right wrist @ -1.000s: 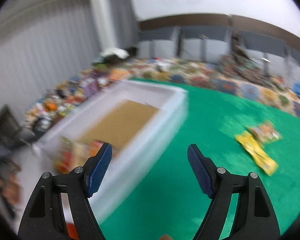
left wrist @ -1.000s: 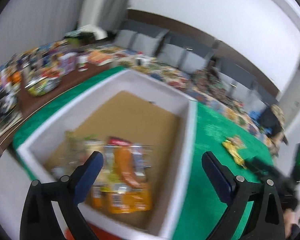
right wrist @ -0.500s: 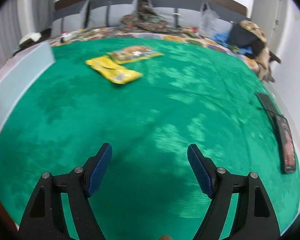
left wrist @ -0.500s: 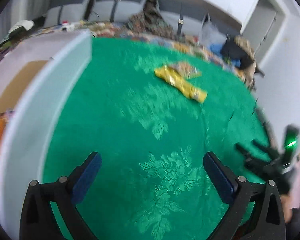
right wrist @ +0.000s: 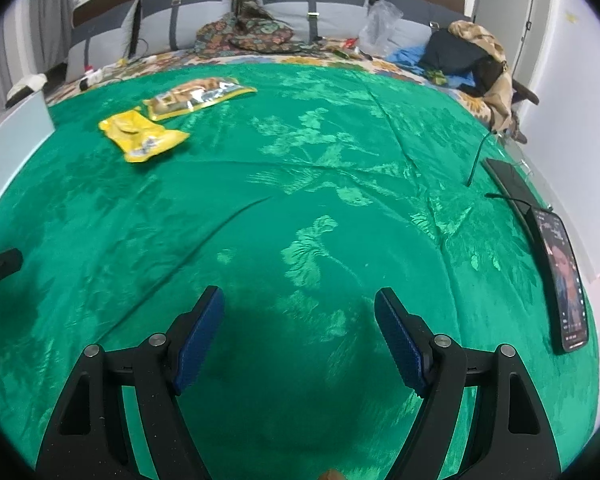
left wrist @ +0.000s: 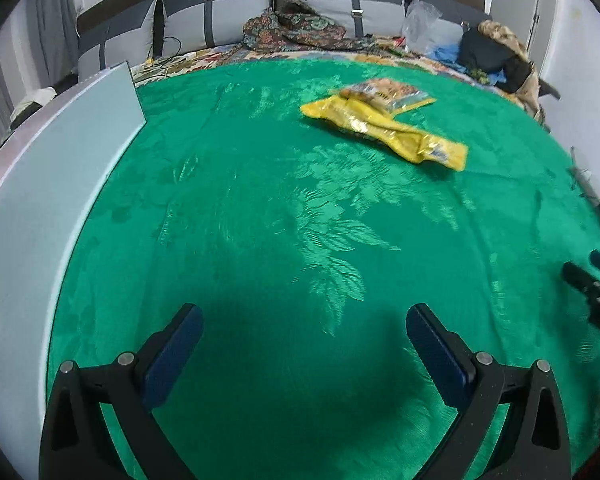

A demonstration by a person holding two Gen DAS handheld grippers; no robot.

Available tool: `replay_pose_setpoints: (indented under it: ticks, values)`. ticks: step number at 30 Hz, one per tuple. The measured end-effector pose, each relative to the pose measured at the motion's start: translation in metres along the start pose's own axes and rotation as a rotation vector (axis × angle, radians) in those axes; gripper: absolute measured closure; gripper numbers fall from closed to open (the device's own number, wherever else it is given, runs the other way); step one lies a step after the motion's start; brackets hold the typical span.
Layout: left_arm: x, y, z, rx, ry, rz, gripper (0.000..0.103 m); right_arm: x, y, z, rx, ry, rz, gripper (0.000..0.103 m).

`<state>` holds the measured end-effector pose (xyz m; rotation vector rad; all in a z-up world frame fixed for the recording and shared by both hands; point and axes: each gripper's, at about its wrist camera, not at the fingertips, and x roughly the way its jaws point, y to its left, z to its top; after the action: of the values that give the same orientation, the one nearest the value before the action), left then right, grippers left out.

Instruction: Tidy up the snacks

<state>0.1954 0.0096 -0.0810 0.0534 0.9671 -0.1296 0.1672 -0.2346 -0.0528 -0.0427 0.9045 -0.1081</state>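
Two crinkled foil snack packets lie on patterned green cloth; both grippers' ribbed blue fingers apart.

Yellow packet; green floral cloth

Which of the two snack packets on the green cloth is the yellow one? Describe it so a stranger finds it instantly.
Start at the green cloth covering the bed and look toward its far left part, near the white box. Two packets lie there; the yellow packet is the nearer, plain bright yellow and crumpled, while its neighbour, the printed packet, shows a brown snack picture.
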Motion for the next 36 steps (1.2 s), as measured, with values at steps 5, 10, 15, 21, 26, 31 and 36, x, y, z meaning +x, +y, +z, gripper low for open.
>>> replay_pose_setpoints:
  ticks: [5, 10, 15, 21, 26, 31, 36]
  values:
    - [0.01, 0.004, -0.004, -0.017, -0.005, 0.009, 0.002, 0.01, -0.005, 0.0, 0.008, -0.004, 0.014, 0.022]
    - [0.008, 0.001, -0.006, -0.007, -0.021, 0.012, 0.0, 0.013, -0.014, 0.001, 0.07, 0.014, 0.047, 0.017]
    - [0.008, 0.001, -0.007, -0.007, -0.021, 0.011, 0.0, 0.013, -0.012, 0.0, 0.067, 0.017, 0.041, 0.016]
    - [0.008, 0.001, -0.007, -0.007, -0.021, 0.012, 0.0, 0.013, -0.013, 0.0, 0.067, 0.018, 0.041, 0.015]
    - [0.008, 0.001, -0.007, -0.006, -0.021, 0.012, 0.0, 0.014, -0.013, 0.001, 0.067, 0.018, 0.042, 0.015]
    - [0.008, 0.001, -0.007, -0.006, -0.021, 0.012, 0.0, 0.013, -0.013, 0.001, 0.067, 0.018, 0.042, 0.015]
    - [0.007, 0.001, -0.007, -0.006, -0.021, 0.012, 0.0, 0.014, -0.013, 0.001, 0.066, 0.018, 0.042, 0.015]
